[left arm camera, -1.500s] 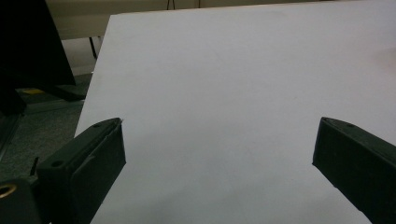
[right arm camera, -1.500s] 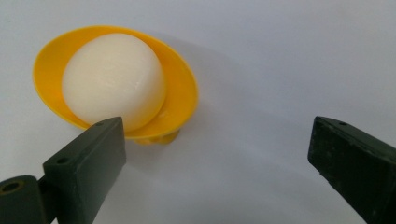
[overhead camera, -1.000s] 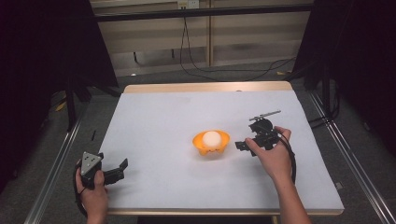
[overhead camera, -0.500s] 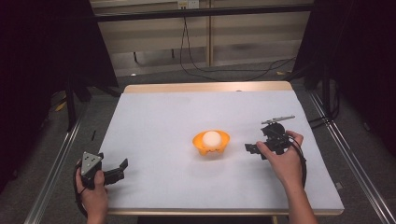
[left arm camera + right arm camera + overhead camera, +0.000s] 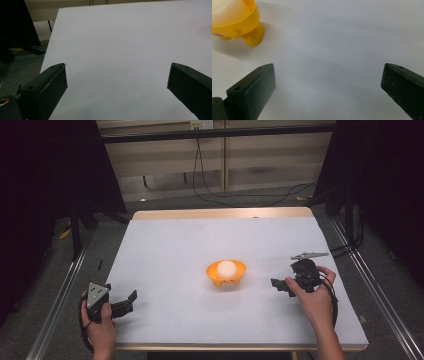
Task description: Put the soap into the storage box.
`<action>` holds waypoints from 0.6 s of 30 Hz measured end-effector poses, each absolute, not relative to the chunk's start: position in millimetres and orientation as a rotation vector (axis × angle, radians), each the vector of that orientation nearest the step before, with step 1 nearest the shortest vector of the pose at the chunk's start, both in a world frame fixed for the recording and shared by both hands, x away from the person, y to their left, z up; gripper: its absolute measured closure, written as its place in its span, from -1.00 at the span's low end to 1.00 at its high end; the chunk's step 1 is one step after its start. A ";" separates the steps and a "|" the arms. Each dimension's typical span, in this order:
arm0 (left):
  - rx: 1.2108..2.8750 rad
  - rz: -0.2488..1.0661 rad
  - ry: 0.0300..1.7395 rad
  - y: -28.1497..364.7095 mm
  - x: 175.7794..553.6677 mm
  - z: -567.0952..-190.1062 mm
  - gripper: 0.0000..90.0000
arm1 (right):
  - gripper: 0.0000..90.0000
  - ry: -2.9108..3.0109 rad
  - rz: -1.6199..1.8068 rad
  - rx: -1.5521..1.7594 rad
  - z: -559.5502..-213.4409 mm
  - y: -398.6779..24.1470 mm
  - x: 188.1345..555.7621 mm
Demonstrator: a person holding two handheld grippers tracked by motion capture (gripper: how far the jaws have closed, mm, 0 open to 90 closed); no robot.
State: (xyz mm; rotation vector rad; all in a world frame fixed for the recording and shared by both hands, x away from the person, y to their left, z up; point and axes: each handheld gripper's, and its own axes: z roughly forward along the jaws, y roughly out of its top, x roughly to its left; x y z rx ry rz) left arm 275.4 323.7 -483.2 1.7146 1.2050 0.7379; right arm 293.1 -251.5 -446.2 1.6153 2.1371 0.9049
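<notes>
A: Where is the orange bowl (image 5: 226, 274)?

B: Near the middle of the white table (image 5: 200, 245), a little to the right and toward the near half. A pale round ball (image 5: 227, 268) sits in it. From the right gripper view the bowl (image 5: 235, 21) shows short yellow feet standing on the table surface.

A: And the right gripper (image 5: 280, 285)?

B: It is to the right of the bowl, apart from it, held low over the table with its tips pointing left toward the bowl. Its jaws have just been opening and now stand spread wide, with bare table between them and nothing held. In its own view the right gripper (image 5: 328, 82) has the bowl off to the upper left, outside the gap.

A: The left one?

B: The left gripper (image 5: 131, 299) rests at the near left corner of the table, well apart from the bowl. Its jaws are spread too, and the left gripper (image 5: 116, 82) has plain white surface between them.
</notes>
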 end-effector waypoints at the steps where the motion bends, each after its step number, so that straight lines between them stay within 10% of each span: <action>1: 1.715 0.741 1.207 323.5 275.4 -483.1 -0.95 | -1.00 2.130 0.908 1.612 -446.6 -253.3 291.2; 18: 1.718 0.746 1.204 323.4 275.0 -483.1 -0.95 | -1.00 2.042 0.915 1.660 -461.7 -288.5 267.4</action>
